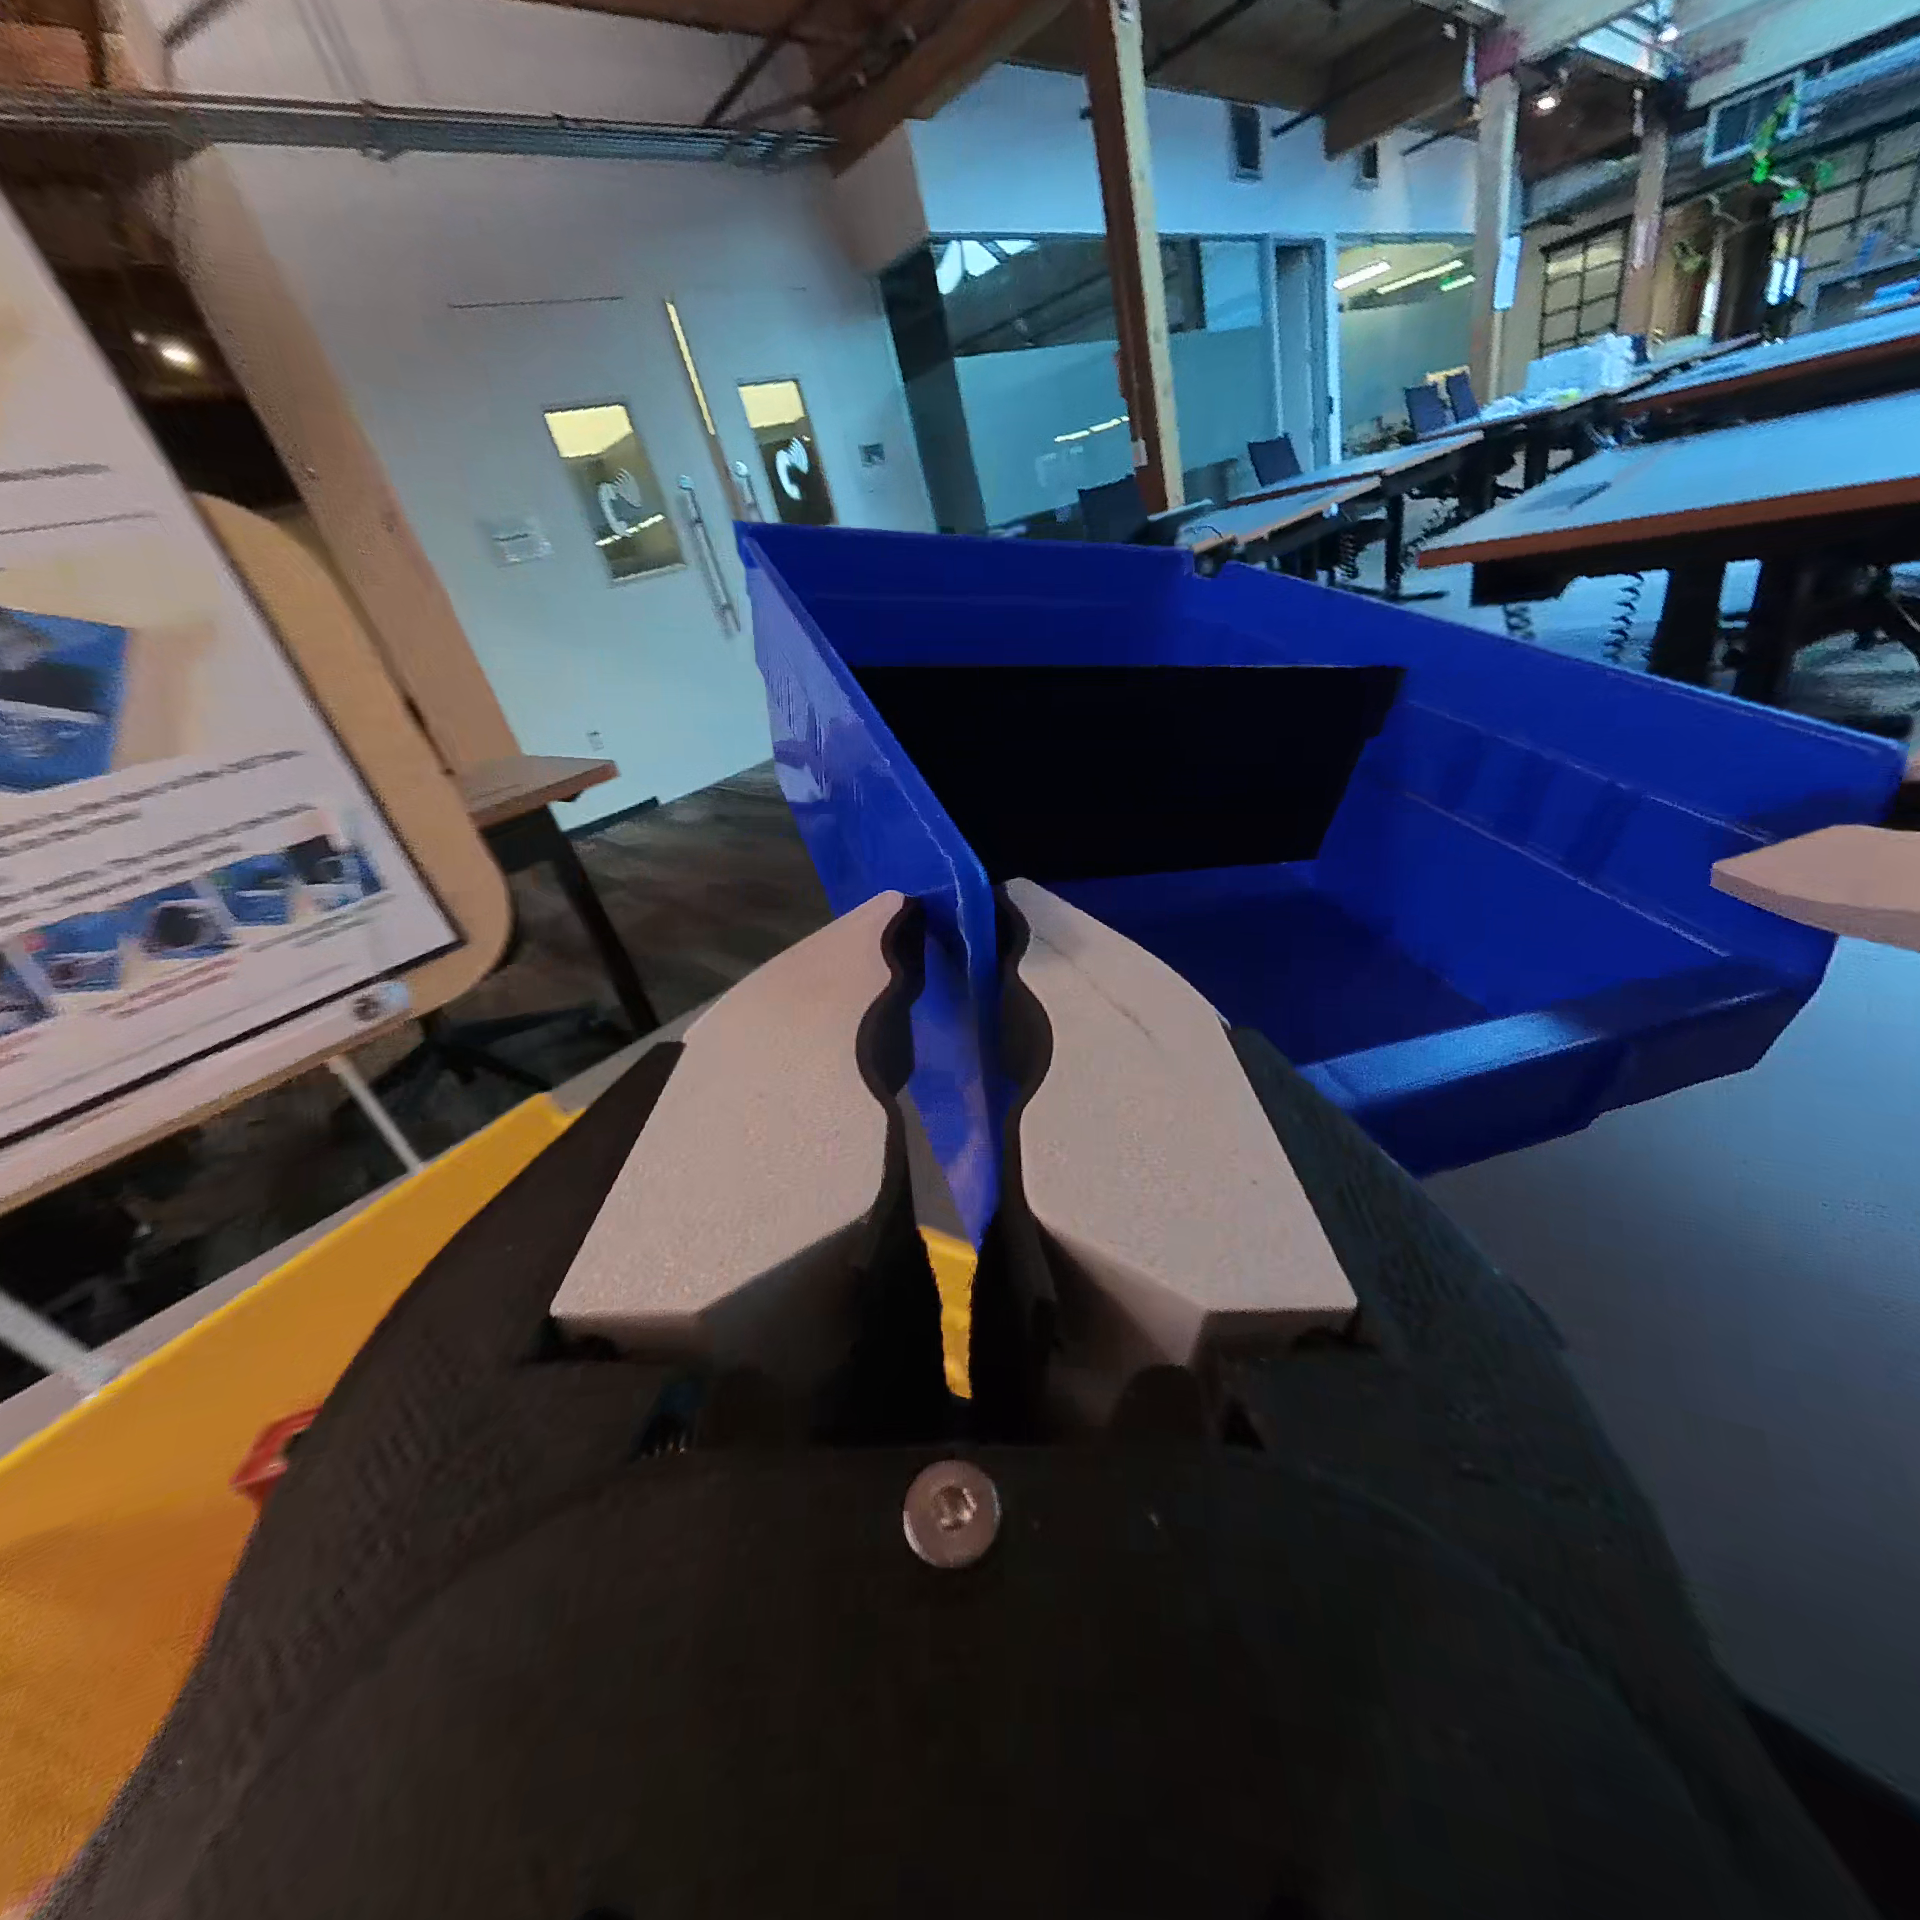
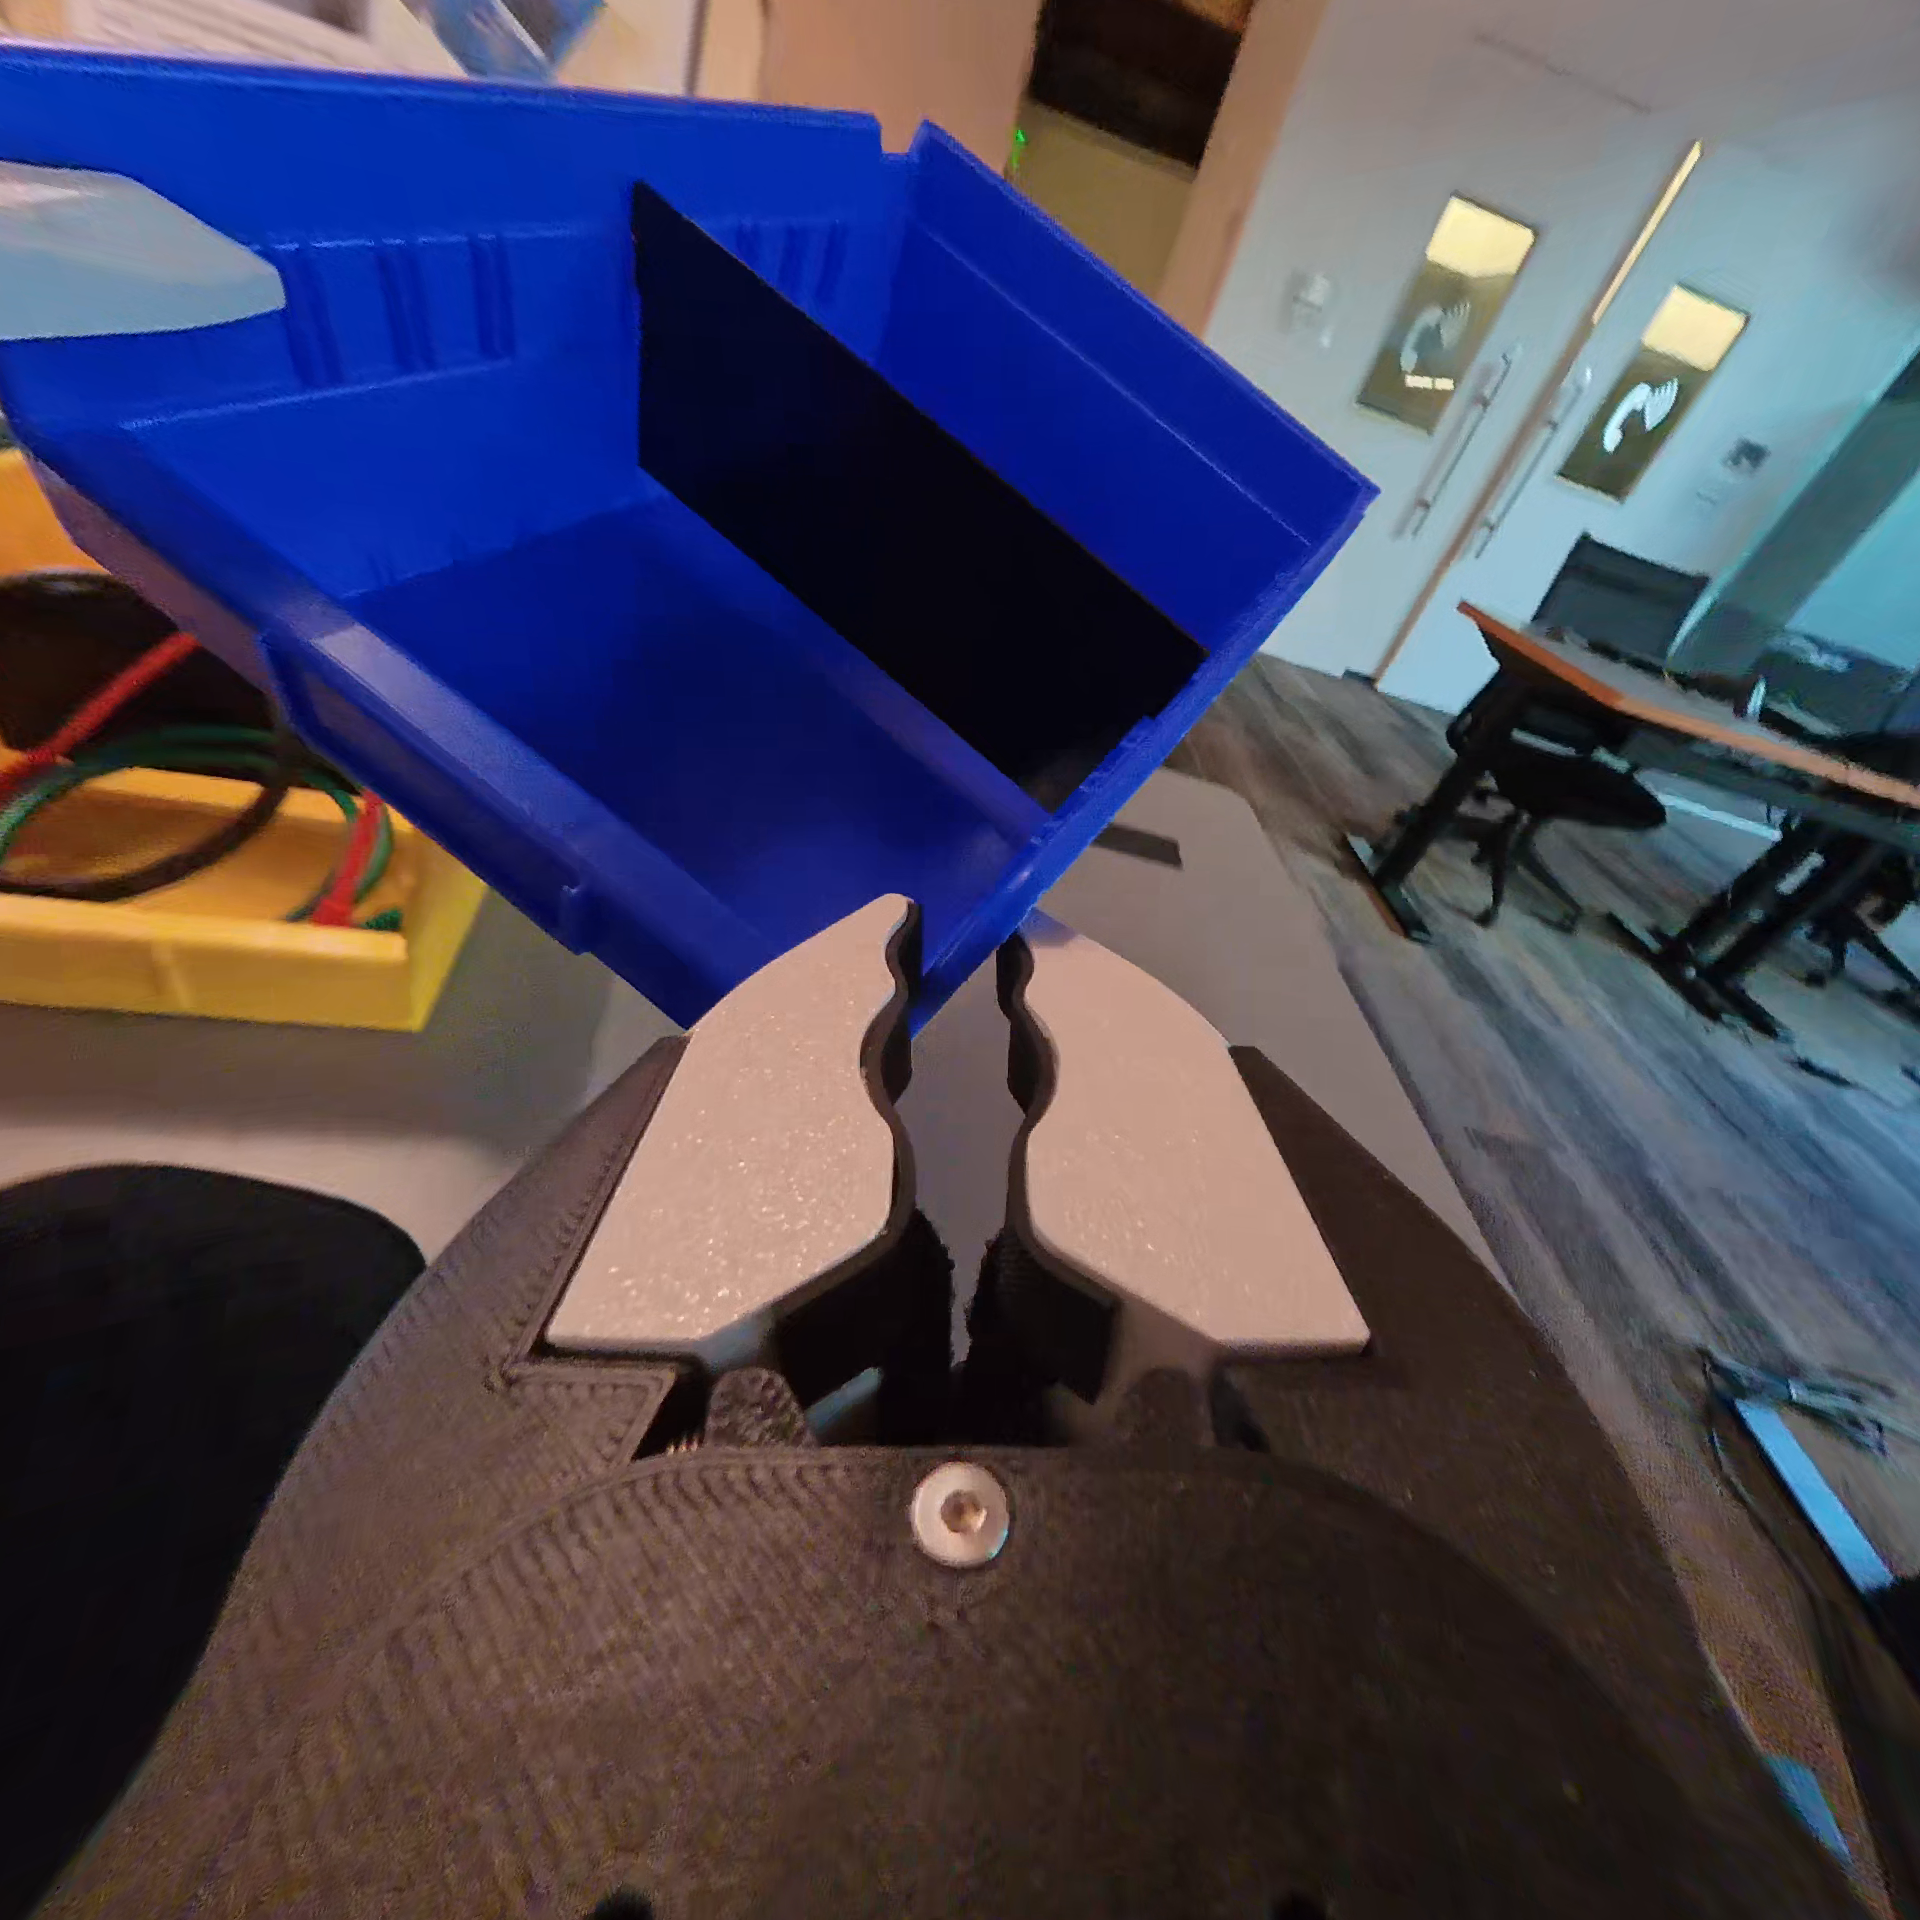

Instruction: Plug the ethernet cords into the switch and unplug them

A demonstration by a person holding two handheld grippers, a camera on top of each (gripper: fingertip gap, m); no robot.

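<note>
Currently both claws hold the blue bin (image 1: 1455, 935) tilted off the grey tabletop (image 1: 1714, 1299). Left claw (image 1: 961, 925) is pinched narrow on one side wall; right claw (image 2: 961, 935) grips the opposite wall's corner, only at the tips. Bin looks empty apart from a black divider (image 2: 894, 520). Ethernet cords (image 2: 343, 842) sit coiled in the yellow bin (image 2: 208, 966) beside it; no switch in view. Risks: the shallow right grip slips off the thin wall and the bin swings or drops; uneven pull twists it; it clips the yellow bin and snags the cords.
</note>
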